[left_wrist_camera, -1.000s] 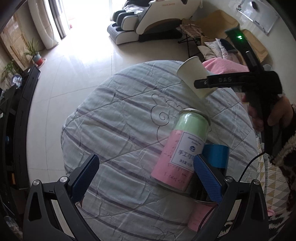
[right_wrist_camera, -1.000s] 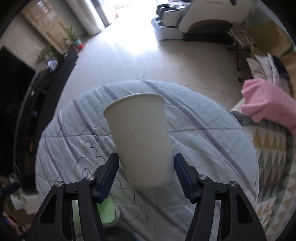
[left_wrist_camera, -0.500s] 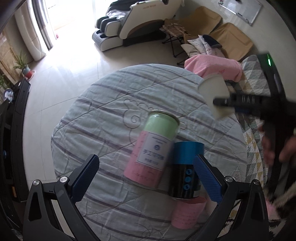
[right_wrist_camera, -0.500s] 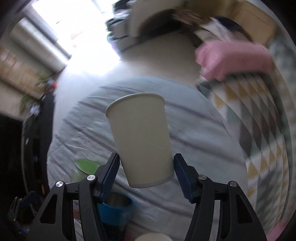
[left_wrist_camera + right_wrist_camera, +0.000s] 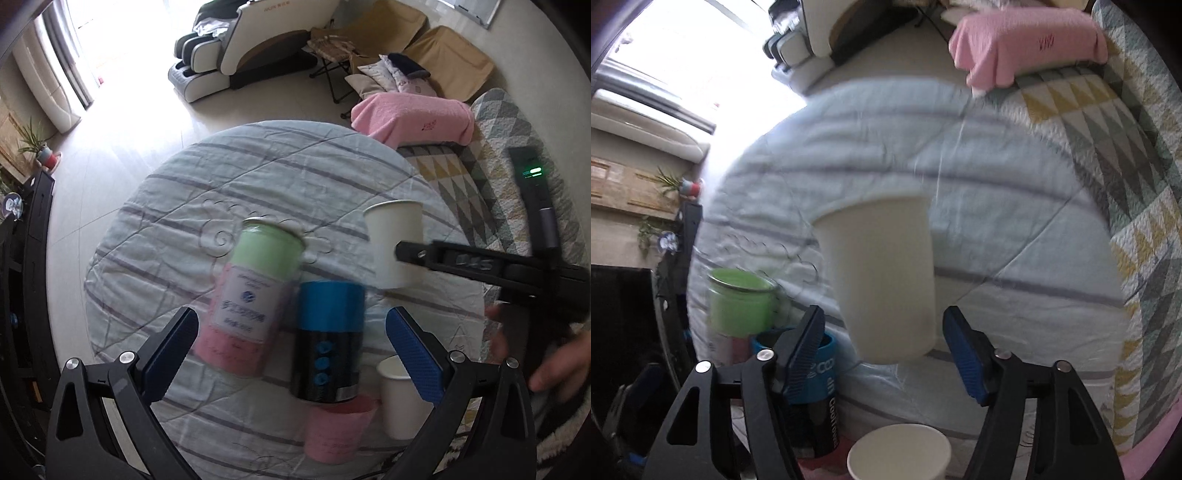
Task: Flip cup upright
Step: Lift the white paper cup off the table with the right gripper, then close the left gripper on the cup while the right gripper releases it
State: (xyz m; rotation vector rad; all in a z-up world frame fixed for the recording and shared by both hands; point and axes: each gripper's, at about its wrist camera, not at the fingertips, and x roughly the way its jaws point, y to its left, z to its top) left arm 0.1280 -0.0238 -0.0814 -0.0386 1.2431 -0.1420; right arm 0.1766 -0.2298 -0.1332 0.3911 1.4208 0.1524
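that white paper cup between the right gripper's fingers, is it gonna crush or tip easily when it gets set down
The paper cup looks thin-walled and empty, so it is probably very light and would dent under a hard squeeze. It is tall with a narrower base, and the quilted cloth is wrinkled and soft, so it may wobble or tip. The right gripper should likely release gently.
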